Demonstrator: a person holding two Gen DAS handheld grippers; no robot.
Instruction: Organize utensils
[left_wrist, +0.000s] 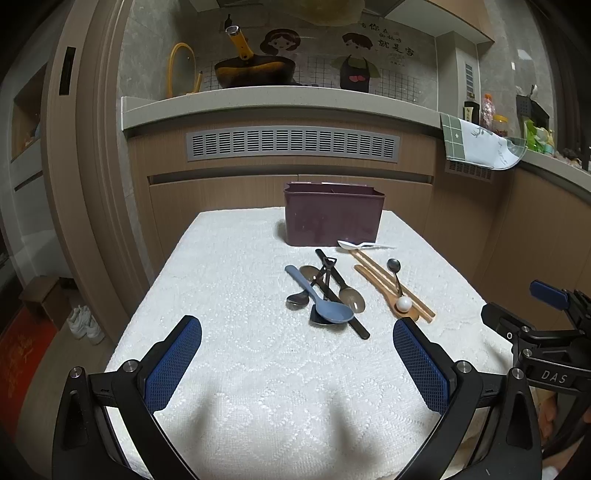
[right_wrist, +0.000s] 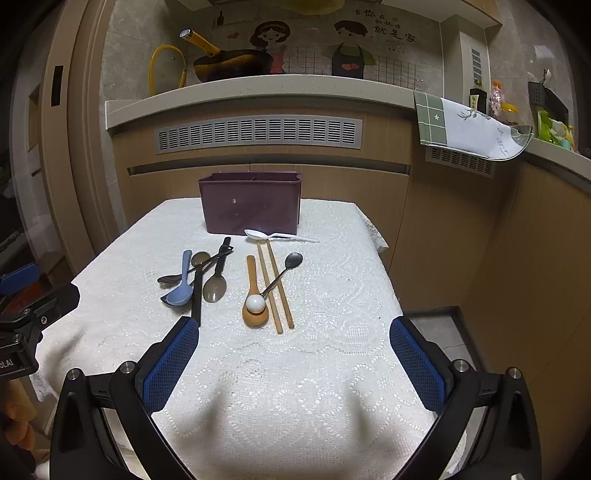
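A pile of utensils lies on the white cloth table (left_wrist: 229, 332) (right_wrist: 332, 350): a blue spoon (left_wrist: 325, 301) (right_wrist: 181, 284), metal spoons (left_wrist: 351, 291) (right_wrist: 215, 286), a black utensil (left_wrist: 341, 295) (right_wrist: 197, 288), a wooden spoon (left_wrist: 384, 288) (right_wrist: 252, 288) with a white ball (left_wrist: 403, 304) (right_wrist: 255, 303), chopsticks (left_wrist: 413, 291) (right_wrist: 275, 288) and a white plastic spoon (left_wrist: 362, 245) (right_wrist: 277, 235). A purple divided holder (left_wrist: 332, 216) (right_wrist: 251, 206) stands behind them. My left gripper (left_wrist: 297, 354) and right gripper (right_wrist: 294, 354) are open and empty, short of the pile.
Behind the table runs a kitchen counter (left_wrist: 280, 103) (right_wrist: 258, 92) with a wok, and wooden cabinets below. A cloth (left_wrist: 480, 144) (right_wrist: 469, 125) hangs over the counter at the right. The table drops off at its left and right edges.
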